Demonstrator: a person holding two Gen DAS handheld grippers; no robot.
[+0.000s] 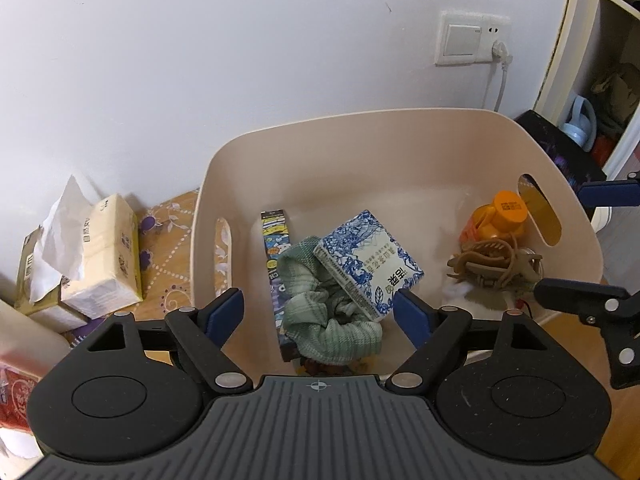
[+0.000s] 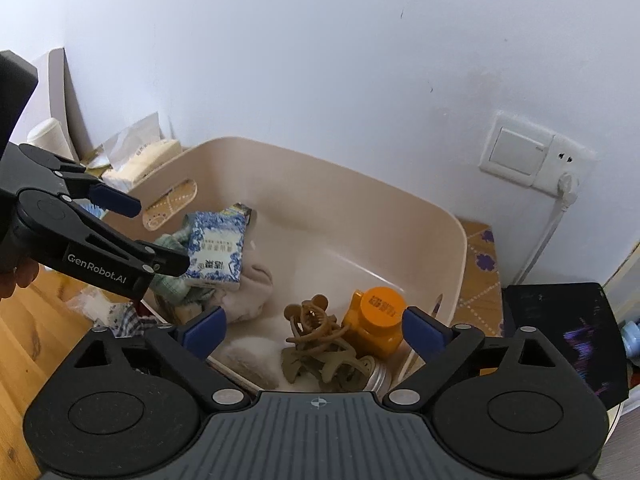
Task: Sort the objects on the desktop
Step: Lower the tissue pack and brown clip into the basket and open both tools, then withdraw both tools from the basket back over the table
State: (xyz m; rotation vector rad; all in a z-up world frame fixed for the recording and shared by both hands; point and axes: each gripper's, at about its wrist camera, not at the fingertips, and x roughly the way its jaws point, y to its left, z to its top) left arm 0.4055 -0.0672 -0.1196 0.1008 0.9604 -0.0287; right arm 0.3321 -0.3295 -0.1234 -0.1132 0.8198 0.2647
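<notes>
Both grippers over the beige bin point(image 1: 400, 148), pointing down into it, jaws on both spread wide, nothing between the pads. My left gripper point(image 1: 319, 312) sits above the blue-and-white box point(image 1: 368, 264), which lies tilted on top of the green cloth point(image 1: 328, 312); neither pad touches it. A long cartoon-print box point(image 1: 274, 248) lies along the bin floor just left of the cloth, partly under it. My right gripper point(image 2: 314, 330) hangs over the right end of the bin, above the tan hair claw point(image 2: 316, 340) and the orange bottle point(image 2: 374, 320), which lies on its side touching the claw. A silver round lid point(image 2: 378, 376) pokes out beside the claw, mostly hidden. A pale fluffy cloth point(image 2: 250, 292) sits between the two clusters. From the right wrist view the left gripper's finger crosses in front of the green cloth and the blue-and-white box's corner, so that part is blocked. Outside the bin: tissue packs point(image 1: 108, 256) stacked at the left against the wall, a red pack point(image 1: 16, 396) at the frame edge, a black box point(image 2: 560, 332) on the right, a wall switch with a plug point(image 1: 474, 36) and its white cord dropping behind the bin. A patterned mat point(image 1: 172, 248) runs under the bin. Some crumpled plastic and checked fabric point(image 2: 120, 312) lie just outside the bin's near-left wall; can't tell what they are.
</notes>
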